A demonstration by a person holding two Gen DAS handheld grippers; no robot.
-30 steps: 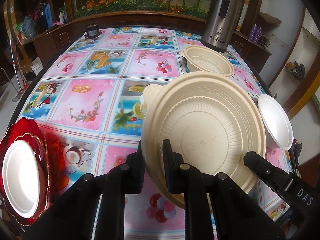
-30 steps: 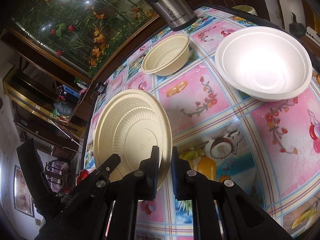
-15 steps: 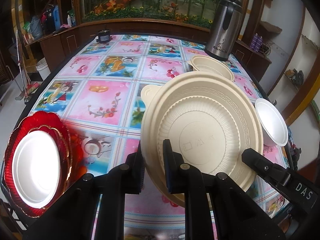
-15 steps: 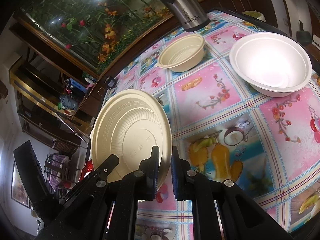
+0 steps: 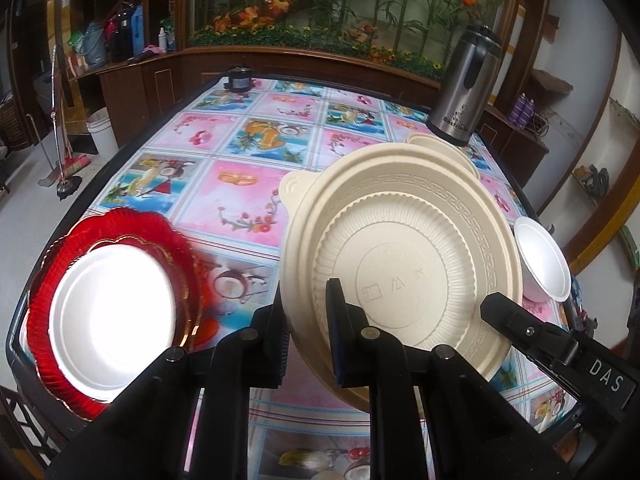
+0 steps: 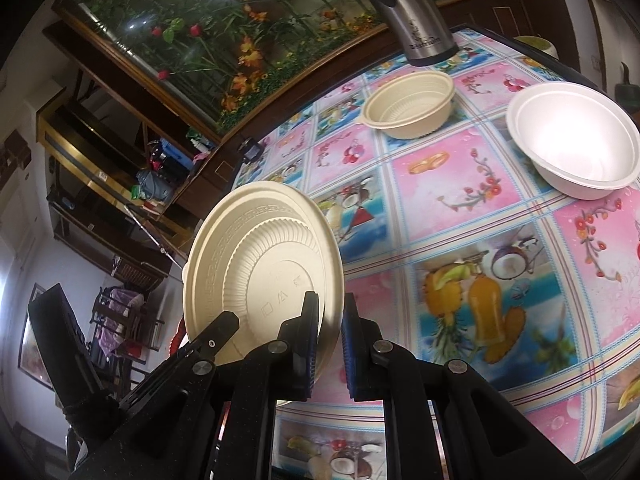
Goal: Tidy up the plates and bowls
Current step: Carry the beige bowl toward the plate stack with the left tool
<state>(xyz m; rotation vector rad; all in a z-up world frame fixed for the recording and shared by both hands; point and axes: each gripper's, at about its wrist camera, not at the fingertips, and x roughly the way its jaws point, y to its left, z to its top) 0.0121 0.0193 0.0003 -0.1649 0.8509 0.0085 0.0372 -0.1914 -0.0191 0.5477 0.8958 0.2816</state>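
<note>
The left gripper was seen nearest, its fingers pinched on the lower rim of a cream plate, which was held tilted on edge, clear of the surface. The same cream plate was also gripped by the right gripper, whose fingers were clamped on the rim from the other side; the right gripper was visible in the left view as a black arm at the plate's lower right edge.

Left of the cream plate, near the surface's front corner, a red scalloped plate was found lying flat, with a white plate resting inside it. To the right of the cream plate, a white bowl was set upright on the patterned surface. Beyond the cream plate, a cream bowl with a small handle was seen standing upright, and just behind that, a steel flask was placed at the far edge.
</note>
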